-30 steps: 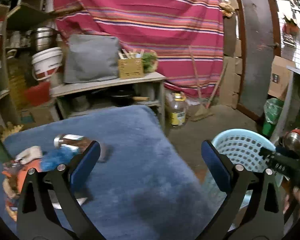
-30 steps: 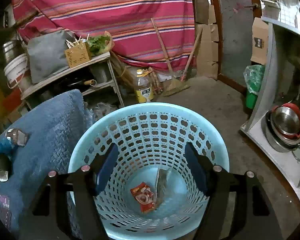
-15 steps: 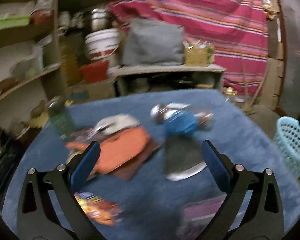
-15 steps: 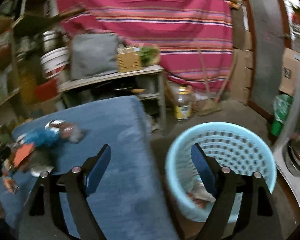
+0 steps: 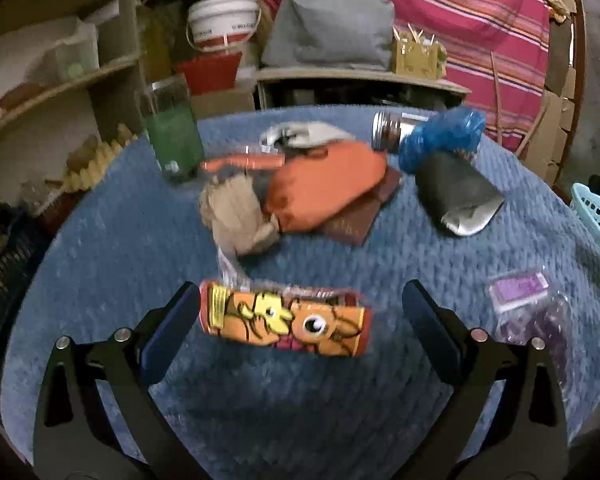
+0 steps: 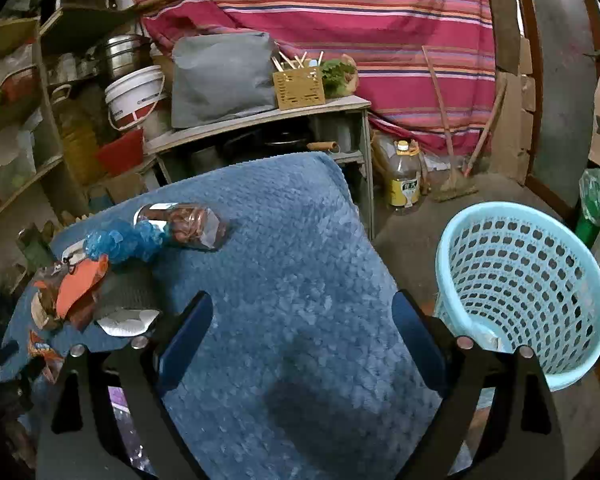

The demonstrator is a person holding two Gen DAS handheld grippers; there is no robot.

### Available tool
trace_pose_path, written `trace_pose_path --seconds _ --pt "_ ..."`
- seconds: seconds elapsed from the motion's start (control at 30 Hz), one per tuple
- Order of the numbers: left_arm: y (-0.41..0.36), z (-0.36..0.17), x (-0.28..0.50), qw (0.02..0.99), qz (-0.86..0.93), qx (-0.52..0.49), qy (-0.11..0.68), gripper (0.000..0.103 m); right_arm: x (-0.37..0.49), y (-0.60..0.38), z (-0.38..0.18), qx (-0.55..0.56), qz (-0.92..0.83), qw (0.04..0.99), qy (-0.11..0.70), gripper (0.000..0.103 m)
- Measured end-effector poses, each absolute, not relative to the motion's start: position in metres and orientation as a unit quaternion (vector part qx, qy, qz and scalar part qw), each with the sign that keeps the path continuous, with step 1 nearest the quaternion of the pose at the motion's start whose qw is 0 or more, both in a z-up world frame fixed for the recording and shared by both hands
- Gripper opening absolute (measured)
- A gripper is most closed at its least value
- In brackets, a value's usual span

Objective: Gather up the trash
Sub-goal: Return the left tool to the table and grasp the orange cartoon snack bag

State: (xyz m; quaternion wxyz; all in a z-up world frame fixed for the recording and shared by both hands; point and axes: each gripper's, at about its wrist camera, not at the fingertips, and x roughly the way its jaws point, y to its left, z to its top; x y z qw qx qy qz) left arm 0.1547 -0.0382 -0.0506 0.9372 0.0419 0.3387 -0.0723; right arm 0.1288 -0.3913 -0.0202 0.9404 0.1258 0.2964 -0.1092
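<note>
Moved: left gripper [image 5: 296, 320] now over the wrapper [image 5: 286, 324], away from the basket [image 6: 524, 292].
Left fingers: spread wide, wrapper between, ungrasped.
Right gripper [image 6: 300, 340]: spread, empty, above the blanket [image 6: 284, 248].

blue blanket-covered table [image 5: 300, 420], orange snack wrapper [image 5: 286, 324], purple packet [image 5: 518, 292], green cup [image 5: 172, 132]

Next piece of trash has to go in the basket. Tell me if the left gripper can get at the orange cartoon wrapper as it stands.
Probably yes. The left gripper is open, and the orange wrapper lies flat on the blue cloth between its fingers, apart from the pile behind. Nothing is in the way.
</note>
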Motion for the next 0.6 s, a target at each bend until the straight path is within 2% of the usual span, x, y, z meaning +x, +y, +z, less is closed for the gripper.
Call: trace_pose_path --seconds 0.23,0.6 --pt "-0.038 -0.065 0.175 0.919 -0.076 0.037 0.386 0.097 0.143 -0.374 -0.026 0.122 -0.099 0.938 0.307 0.091" --pt "-0.036 -0.067 0.183 0.911 -0.1 0.061 0.396 0.096 0.163 -0.334 -0.033 0.108 -0.069 0.939 0.32 0.091"
